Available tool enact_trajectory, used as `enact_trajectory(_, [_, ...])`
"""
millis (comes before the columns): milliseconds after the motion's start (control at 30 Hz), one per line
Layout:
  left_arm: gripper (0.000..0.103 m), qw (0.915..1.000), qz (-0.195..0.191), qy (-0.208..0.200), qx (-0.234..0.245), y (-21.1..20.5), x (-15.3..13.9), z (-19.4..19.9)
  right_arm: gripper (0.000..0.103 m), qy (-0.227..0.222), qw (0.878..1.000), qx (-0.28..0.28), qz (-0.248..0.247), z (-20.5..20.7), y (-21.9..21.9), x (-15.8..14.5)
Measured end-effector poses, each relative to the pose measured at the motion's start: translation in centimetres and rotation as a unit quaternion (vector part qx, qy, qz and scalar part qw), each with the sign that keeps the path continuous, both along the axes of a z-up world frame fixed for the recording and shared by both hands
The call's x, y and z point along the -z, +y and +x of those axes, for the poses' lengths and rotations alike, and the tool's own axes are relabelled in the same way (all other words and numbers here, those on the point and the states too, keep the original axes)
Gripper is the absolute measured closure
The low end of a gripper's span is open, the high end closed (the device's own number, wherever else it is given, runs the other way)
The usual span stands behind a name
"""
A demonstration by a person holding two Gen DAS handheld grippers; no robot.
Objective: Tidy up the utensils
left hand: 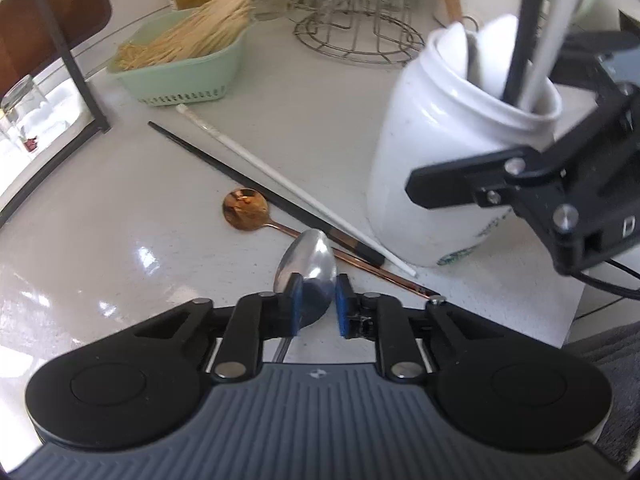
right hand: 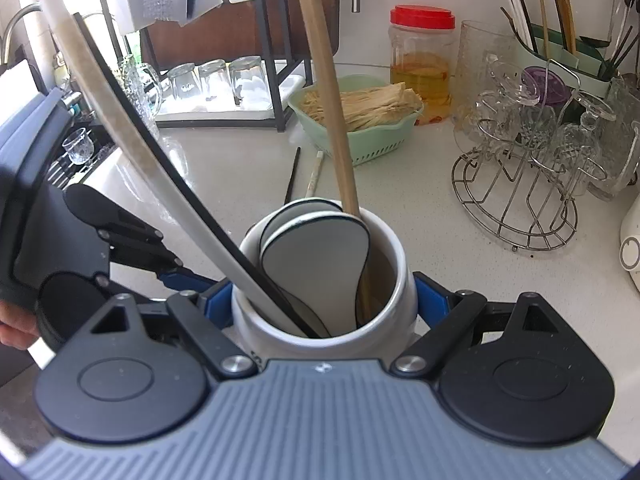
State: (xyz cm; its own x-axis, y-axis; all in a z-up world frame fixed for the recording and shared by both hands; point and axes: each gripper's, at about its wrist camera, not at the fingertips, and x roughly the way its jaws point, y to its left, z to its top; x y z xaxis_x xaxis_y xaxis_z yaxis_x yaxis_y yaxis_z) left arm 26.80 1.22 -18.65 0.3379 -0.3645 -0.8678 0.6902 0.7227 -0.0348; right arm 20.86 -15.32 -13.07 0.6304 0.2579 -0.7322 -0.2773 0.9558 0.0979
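My left gripper (left hand: 316, 300) has its blue pads either side of a silver spoon (left hand: 308, 264) lying on the white counter, bowl pointing away; the pads look close against it. Beside it lie a copper spoon (left hand: 245, 209), a black chopstick (left hand: 224, 162) and a white chopstick (left hand: 256, 156). My right gripper (right hand: 324, 304) is closed around the white jar (right hand: 320, 320), which also shows in the left wrist view (left hand: 436, 184). The jar holds white spoons (right hand: 316, 256), a wooden handle (right hand: 324, 76), a white chopstick (right hand: 120, 128) and a black one.
A green basket of wooden sticks (left hand: 188, 52) stands at the back, with a wire glass rack (left hand: 360, 28) to its right. A black shelf leg (left hand: 76, 72) stands at the left. The right wrist view shows a red-lidded jar (right hand: 422, 60) and a utensil holder (right hand: 560, 40).
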Motion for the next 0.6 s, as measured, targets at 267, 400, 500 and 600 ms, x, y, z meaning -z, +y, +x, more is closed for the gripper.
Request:
enact_trajectory(267, [0.1,0.9989,-0.014,0.0,-0.044,0.4,-1.1,0.6,0.012,-0.006,1.0,0.002,0.004,-0.2,0.0,0.1])
enact_trajectory(400, [0.102,0.997,-0.029,-0.003,-0.072,0.9,-2.1,0.0,0.012,-0.007,1.0,-0.001,0.007,-0.2,-0.1,0.2])
enact_trajectory(500, [0.103,0.9945,-0.039,-0.003,-0.097,1.4,-2.8,-0.4,0.011,-0.008,1.0,-0.004,0.008,-0.1,-0.1,0.2])
enact_trajectory(600, [0.103,0.9911,-0.052,-0.006,-0.122,1.9,-3.6,-0.9,0.011,-0.008,1.0,-0.008,0.004,0.0,0.0,0.4])
